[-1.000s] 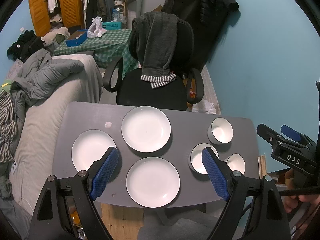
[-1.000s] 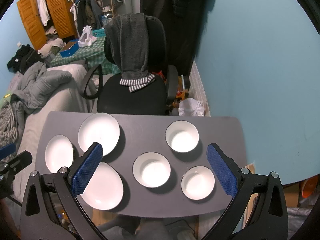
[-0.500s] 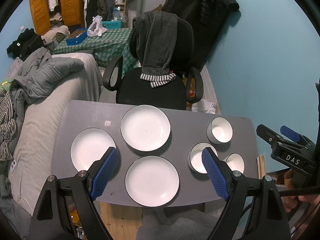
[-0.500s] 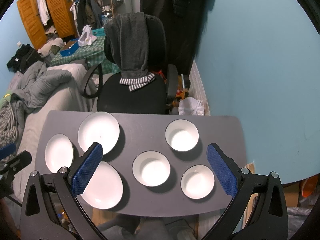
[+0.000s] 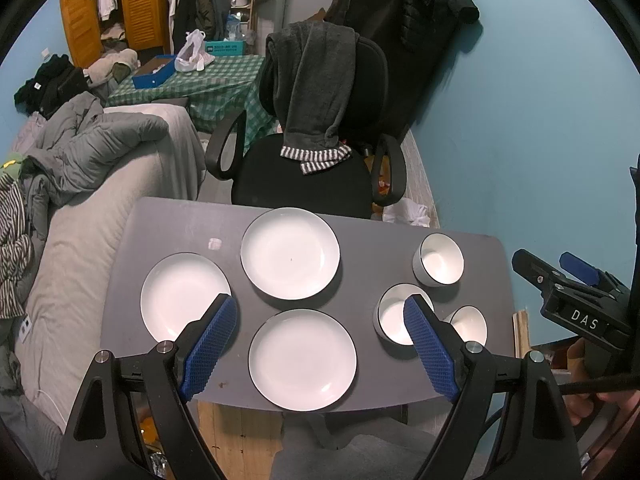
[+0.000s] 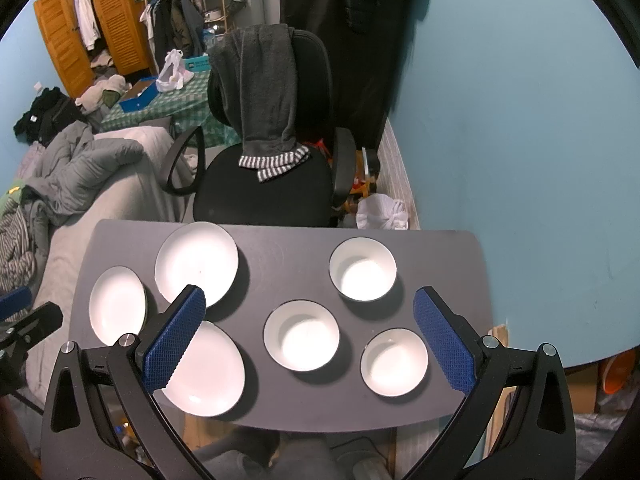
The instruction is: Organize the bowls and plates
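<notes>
Three plates (image 5: pixel 290 258) and three bowls (image 6: pixel 301 335) sit unmoved on the table (image 6: pixel 288 248) since a second ago; left gripper (image 5: pixel 320 346) and right gripper (image 6: pixel 310 332) hover wide open, empty, nothing sorted.

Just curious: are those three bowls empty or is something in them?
Empty. All three bowls stand upright, showing bare white insides.
</notes>
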A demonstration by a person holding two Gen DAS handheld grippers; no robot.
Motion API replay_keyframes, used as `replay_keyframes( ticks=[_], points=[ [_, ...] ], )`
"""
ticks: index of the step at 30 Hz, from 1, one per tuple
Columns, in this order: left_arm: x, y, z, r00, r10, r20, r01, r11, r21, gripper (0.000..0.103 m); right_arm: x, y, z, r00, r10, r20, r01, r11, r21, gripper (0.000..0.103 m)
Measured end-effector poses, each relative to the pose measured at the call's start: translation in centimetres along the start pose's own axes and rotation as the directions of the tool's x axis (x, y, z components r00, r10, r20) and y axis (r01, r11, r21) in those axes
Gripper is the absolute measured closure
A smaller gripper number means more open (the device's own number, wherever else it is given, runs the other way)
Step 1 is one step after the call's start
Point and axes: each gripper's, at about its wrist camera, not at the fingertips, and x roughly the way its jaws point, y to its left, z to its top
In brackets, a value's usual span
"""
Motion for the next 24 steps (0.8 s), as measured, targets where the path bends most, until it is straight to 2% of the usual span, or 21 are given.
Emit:
replay_keyframes(
  ticks=[24],
  points=[
    [0.7,0.9,-1.2,1.0,0.01,-0.011,-0.011,1.0,-0.029,0.016,0.3,0.3,-1.5,1.0,0.002,-0.022,-0.002,1.0,-0.023,0.001]
  ],
)
